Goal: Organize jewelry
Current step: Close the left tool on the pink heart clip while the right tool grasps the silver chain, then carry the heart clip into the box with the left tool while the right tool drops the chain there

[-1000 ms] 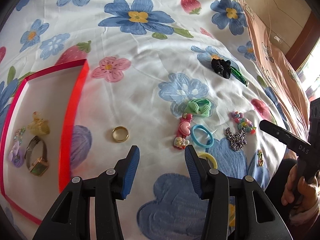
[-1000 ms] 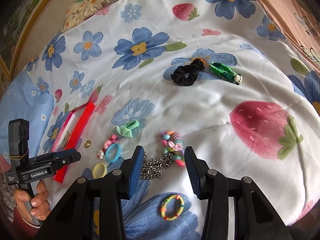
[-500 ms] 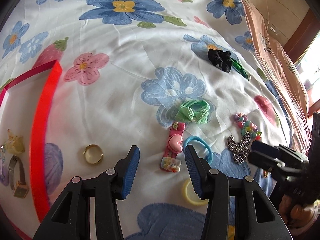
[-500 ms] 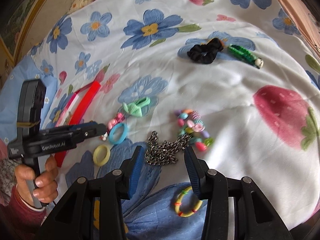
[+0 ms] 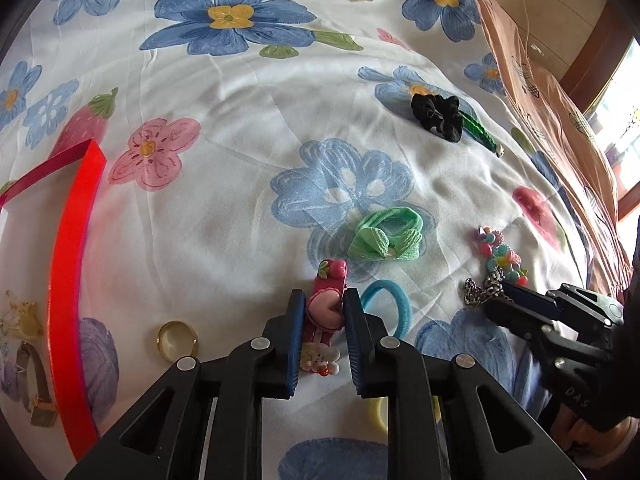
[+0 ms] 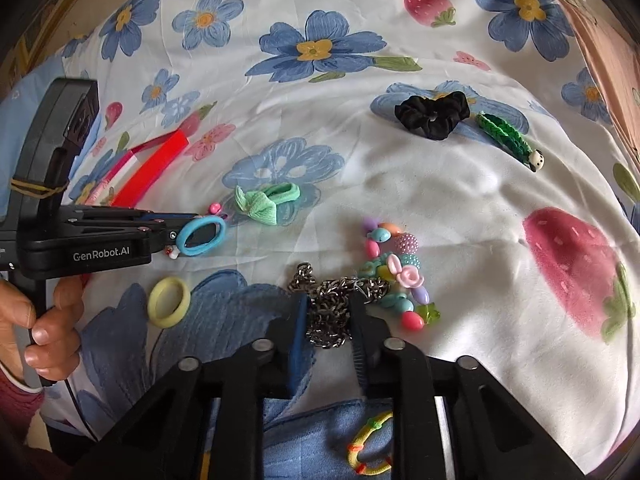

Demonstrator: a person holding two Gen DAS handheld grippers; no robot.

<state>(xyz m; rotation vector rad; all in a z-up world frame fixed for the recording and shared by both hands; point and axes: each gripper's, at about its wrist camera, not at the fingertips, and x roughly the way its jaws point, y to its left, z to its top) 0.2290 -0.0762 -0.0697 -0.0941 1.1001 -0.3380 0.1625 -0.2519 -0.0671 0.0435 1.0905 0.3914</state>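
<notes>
Pink and shiny, the hair clip (image 5: 324,312) with a heart on it sits between the blue pads of my left gripper (image 5: 320,328). The jaws are closing and the pads touch both sides of the clip. It still lies flat on the flowery bed sheet (image 5: 240,208). Just right of it lies a blue hair tie (image 5: 390,304), and a green bow tie (image 5: 384,232) lies a bit farther up. A gold ring (image 5: 177,339) rests to the left, near the red box (image 5: 70,280). Inside that box I see a watch (image 5: 38,384) and a yellowish clip (image 5: 20,316).

My right gripper (image 6: 328,320) is closing too, with the dark metal chain (image 6: 332,304) bunched between its pads. The chain lies on the sheet, touching a bright bead bracelet (image 6: 396,272). A yellow ring tie (image 6: 169,302) lies to the left. A black scrunchie (image 6: 432,114) and a green braided clip (image 6: 506,140) lie well apart at the far side.
</notes>
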